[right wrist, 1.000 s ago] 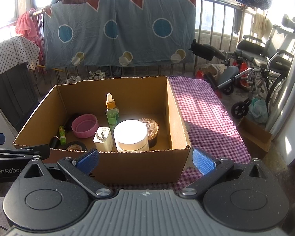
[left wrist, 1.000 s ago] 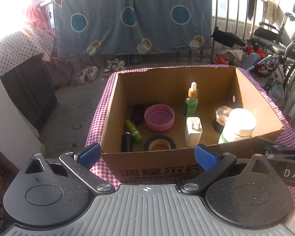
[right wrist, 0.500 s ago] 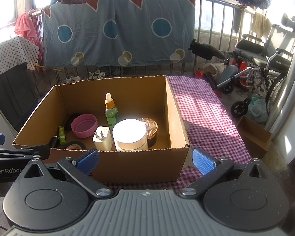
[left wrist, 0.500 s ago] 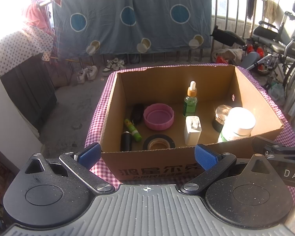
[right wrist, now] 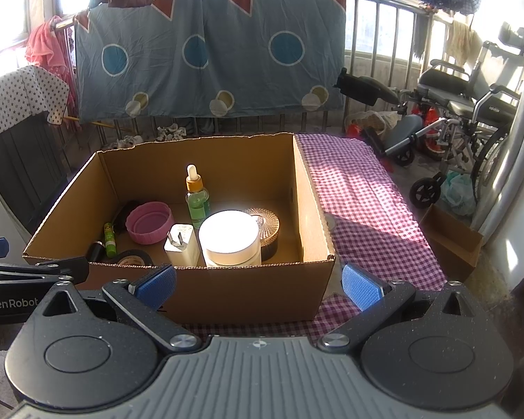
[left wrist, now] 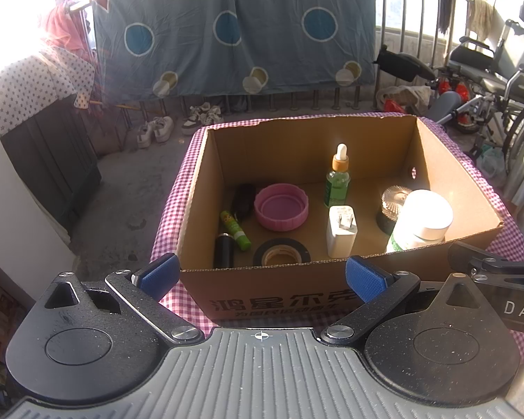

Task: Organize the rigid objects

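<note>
Both grippers hang level just short of the box's near wall, side by side and aimed into it. Left gripper [left wrist: 260,276] has its blue pads [left wrist: 157,274] spread wide with nothing between them, and the right gripper [right wrist: 258,284] is spread the same way, also holding nothing; each one's black body shows at the edge of the other's view. Every small object lies inside the open cardboard box [left wrist: 447,181], which sits on a checked cloth [right wrist: 359,188] over the table. A white-capped jar [right wrist: 231,237] stands near the front right, its lid washed out by sunlight. Just left of it stands a white charger [right wrist: 181,248], prongs up. Behind the jar sits a dark jar with a ribbed glass lid [right wrist: 267,225], touching or nearly touching it. A green dropper bottle [left wrist: 338,179] stands upright toward the middle. A pink lid [left wrist: 281,206] lies open side up to its left, with a dark object [left wrist: 244,199] beside it that is hard to identify. A tape roll [left wrist: 282,253] lies flat at the front, and at the left lie a green tube [left wrist: 234,230] and a black cylinder [left wrist: 223,249], the two touching. Beyond the box a blue sheet [right wrist: 206,52] hangs on a railing, and a wheelchair [right wrist: 471,104] stands at the right.
</note>
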{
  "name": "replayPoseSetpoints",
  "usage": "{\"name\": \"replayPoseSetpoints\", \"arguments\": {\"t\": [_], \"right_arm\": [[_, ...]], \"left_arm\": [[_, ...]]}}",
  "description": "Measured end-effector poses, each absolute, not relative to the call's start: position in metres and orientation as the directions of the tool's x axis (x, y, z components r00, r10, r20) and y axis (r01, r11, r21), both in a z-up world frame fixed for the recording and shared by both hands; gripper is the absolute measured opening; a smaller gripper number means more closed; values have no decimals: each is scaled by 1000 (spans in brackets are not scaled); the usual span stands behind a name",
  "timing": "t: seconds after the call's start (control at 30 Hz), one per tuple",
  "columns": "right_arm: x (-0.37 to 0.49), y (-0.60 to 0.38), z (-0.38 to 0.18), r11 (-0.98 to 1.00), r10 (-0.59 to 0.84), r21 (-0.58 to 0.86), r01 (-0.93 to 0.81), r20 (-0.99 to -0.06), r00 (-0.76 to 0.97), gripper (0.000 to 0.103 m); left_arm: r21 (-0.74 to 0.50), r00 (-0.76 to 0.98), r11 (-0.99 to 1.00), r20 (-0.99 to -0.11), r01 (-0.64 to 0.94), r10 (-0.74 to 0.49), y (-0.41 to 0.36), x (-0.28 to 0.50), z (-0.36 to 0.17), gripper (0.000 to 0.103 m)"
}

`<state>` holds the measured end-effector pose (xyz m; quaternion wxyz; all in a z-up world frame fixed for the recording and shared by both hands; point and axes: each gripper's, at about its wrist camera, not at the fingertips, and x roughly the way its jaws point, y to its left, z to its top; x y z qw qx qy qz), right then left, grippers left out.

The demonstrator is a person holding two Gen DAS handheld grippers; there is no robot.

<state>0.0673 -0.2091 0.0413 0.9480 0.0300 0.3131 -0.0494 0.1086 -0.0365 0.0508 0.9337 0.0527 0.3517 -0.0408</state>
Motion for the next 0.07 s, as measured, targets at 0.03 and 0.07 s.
{"name": "replayPoseSetpoints", "arguments": {"t": [0.03, 0.07], "right_arm": [[67, -209, 41, 993, -75, 26, 112, -596, 800, 103], [67, -209, 41, 993, -75, 26, 112, -596, 800, 103]], "left_arm": [[70, 749, 991, -661, 113, -39, -36, 109, 51, 102], [70, 749, 991, -661, 113, -39, -36, 109, 51, 102]]}}
